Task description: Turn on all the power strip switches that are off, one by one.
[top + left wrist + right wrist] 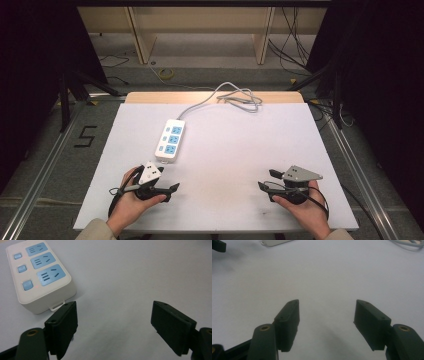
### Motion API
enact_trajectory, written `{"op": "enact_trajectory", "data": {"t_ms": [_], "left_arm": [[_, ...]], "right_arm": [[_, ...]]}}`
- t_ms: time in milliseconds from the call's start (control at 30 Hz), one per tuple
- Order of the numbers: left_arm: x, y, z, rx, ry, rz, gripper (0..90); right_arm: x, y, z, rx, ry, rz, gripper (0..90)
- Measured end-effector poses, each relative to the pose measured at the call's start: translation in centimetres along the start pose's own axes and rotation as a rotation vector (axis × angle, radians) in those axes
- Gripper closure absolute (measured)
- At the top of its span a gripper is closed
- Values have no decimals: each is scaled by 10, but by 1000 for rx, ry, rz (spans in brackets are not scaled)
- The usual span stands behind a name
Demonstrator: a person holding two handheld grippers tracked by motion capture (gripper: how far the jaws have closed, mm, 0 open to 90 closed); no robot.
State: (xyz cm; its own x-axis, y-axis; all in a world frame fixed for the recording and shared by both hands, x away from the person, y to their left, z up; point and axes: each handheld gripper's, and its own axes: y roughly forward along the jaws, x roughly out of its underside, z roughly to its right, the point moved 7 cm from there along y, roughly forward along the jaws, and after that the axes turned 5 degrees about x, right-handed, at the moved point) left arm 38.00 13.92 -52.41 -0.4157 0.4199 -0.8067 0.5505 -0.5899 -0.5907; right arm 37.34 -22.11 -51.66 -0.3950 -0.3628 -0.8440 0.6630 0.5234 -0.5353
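A white power strip (170, 139) with three blue sockets and three switches lies on the white table top (240, 145), left of centre, its grey cable (235, 96) looping off at the far edge. My left gripper (169, 179) rests near the front left, just below the strip's near end, held in a hand. In the left gripper view the jaws of the left gripper (113, 307) stand wide open over bare table, with the strip (40, 275) ahead to the left. My right gripper (266, 180) lies at the front right, and the right gripper (327, 305) is open with nothing between its jaws.
Bare white surface lies between the two grippers. Beyond the table's far wooden edge (150, 96) are floor cables and bench legs. Metal rails run along both sides. In the right gripper view the strip's end (275, 242) and cable (409, 243) show at the top.
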Motion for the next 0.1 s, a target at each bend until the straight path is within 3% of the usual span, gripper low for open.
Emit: {"op": "enact_trajectory", "data": {"t_ms": [100], "left_arm": [[2, 2, -2, -9, -4, -9, 208]], "right_arm": [[1, 1, 0, -1, 5, -2, 373]]}}
